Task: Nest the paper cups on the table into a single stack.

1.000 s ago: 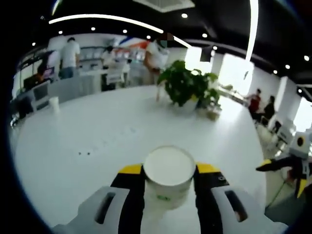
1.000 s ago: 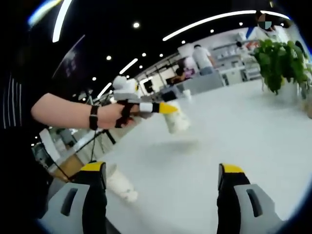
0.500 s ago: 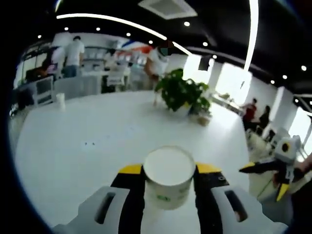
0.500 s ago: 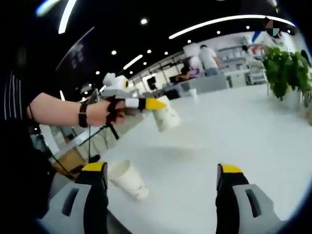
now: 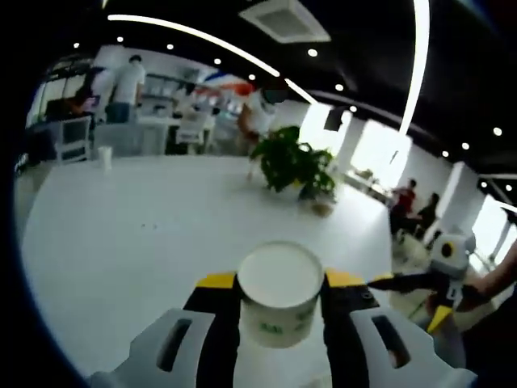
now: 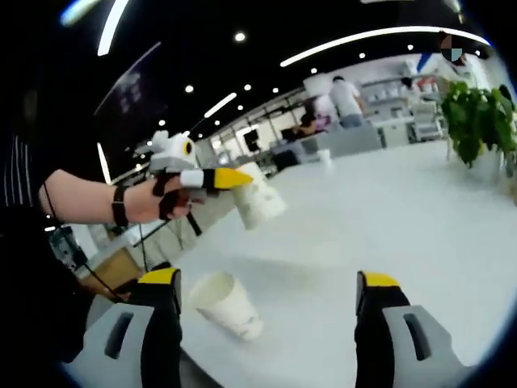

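Big open office, white table (image 6: 420, 210), potted plant (image 5: 291, 160) at the far end and people at the desks beyond. Going left to right in the right gripper view: the left gripper (image 6: 230, 179) is clamped on a paper cup (image 6: 258, 202), holding it tilted in the air above the table. Below it, near the edge, the second cup (image 6: 228, 303) lies tipped on its side, mouth towards the camera. The right gripper (image 6: 266, 295) hangs wide open, holding nothing, with that cup just inside its left jaw. These cups look super light and thin-walled, so I'd guess they crush easily. Pinch gently mid-wall, below the stiffer rolled rim, or it'll skitter away.
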### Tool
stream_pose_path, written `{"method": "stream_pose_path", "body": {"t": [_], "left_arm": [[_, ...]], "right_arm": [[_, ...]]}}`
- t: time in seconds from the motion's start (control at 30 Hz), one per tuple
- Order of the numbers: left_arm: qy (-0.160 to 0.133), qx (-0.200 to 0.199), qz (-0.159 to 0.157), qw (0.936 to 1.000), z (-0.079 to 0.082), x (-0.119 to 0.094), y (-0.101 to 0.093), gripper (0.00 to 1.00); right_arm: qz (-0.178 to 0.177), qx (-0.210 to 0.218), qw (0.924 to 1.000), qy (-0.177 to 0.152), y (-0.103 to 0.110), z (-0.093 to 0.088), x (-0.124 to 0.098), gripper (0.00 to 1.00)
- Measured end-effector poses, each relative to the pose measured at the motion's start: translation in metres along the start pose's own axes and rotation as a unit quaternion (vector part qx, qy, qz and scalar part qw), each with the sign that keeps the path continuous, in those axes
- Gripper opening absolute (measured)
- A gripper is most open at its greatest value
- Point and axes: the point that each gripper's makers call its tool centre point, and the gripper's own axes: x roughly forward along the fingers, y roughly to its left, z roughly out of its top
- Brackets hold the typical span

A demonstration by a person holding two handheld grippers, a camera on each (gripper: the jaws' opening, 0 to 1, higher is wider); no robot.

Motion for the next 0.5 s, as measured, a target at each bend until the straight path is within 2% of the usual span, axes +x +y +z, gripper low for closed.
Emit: {"method": "stream_pose_path", "body": {"t": [0.5], "left_arm": [[-0.016, -0.021, -0.022, 0.9994, -0.002, -0.027, -0.033, 0.37]], "right_arm": [[0.019, 0.010, 0.9997, -0.011, 0.022, 0.003, 0.000, 0.80]]}}
